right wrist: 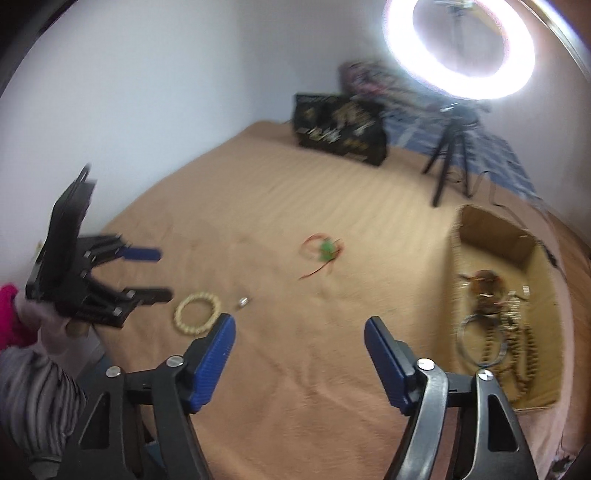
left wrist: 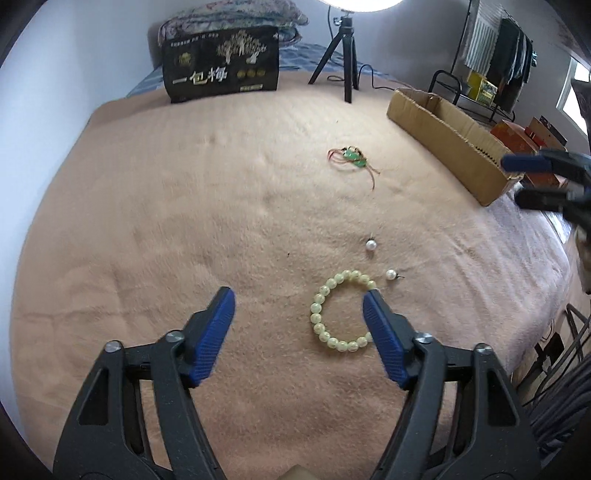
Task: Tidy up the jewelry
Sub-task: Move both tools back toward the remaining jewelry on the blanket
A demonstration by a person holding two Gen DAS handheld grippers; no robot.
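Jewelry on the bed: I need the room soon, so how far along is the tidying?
Partly done. Several necklaces and bangles already lie in the cardboard box. Both hand-held grippers are empty; the left hand-held gripper is open beside the bead bracelet. Two pearl earrings and the green-bead cord remain on the blanket.

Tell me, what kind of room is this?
Probably a bedroom at home: the work surface looks like a bed under a tan blanket, a folded quilt lies at its far end, and clothes hang on a rack beyond.
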